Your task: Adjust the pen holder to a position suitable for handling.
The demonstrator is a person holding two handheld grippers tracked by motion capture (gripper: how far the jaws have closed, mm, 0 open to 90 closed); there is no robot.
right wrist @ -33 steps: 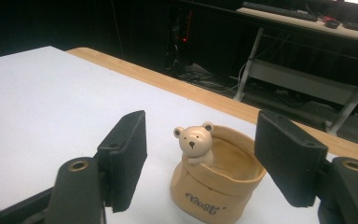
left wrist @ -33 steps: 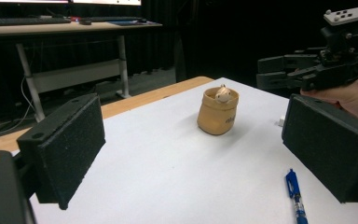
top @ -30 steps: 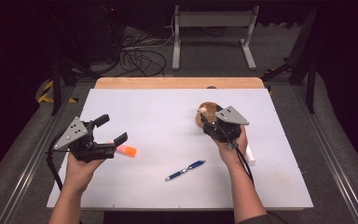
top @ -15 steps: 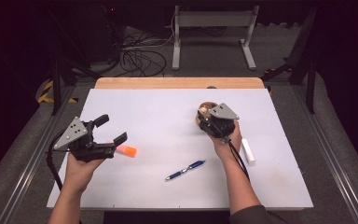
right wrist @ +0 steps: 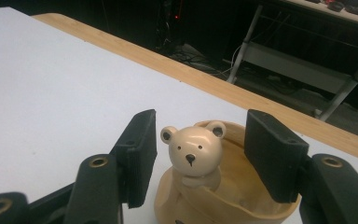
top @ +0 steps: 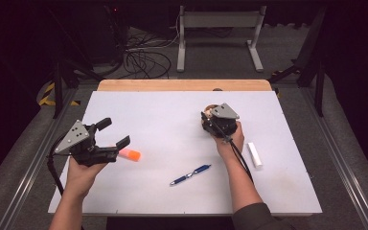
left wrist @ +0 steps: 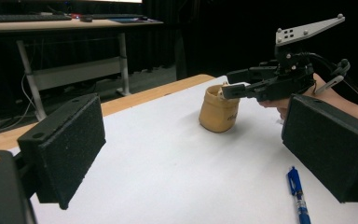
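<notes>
While the right hand-held gripper point(top: 210, 118) hangs over the tan bear cup point(right wrist: 223, 186) at the far right of the white counter point(top: 172, 115), its jaws stand half open, one on each side of the little bear head point(right wrist: 193, 149) that rises from the cup's rim. They have just been closing, yet in the right gripper view a gap shows between each black pad and the head, so nothing is gripped. One pad point(right wrist: 140, 154) sits outside the cup's wall on the left of that view; the other pad point(right wrist: 272, 158) stands above the cup's opening on the right. In the left gripper view the cup point(left wrist: 218, 108) stands upright on the counter, with the right hand-held gripper's jaws point(left wrist: 235, 88) reaching level over its top.

At the near left, the left hand-held gripper point(top: 117, 134) is held just above the counter with its jaws wide and nothing between them. An orange marker cap point(top: 130, 155) lies just beside its nearer jaw, on the right of it. A blue pen point(top: 190, 175) lies near the middle of the counter's near half, slanting, well apart from the cup. A white stick point(top: 254, 154) lies on the right, just beside the right forearm point(top: 239, 177). The counter's far edge is a wooden strip point(top: 182, 85).
</notes>
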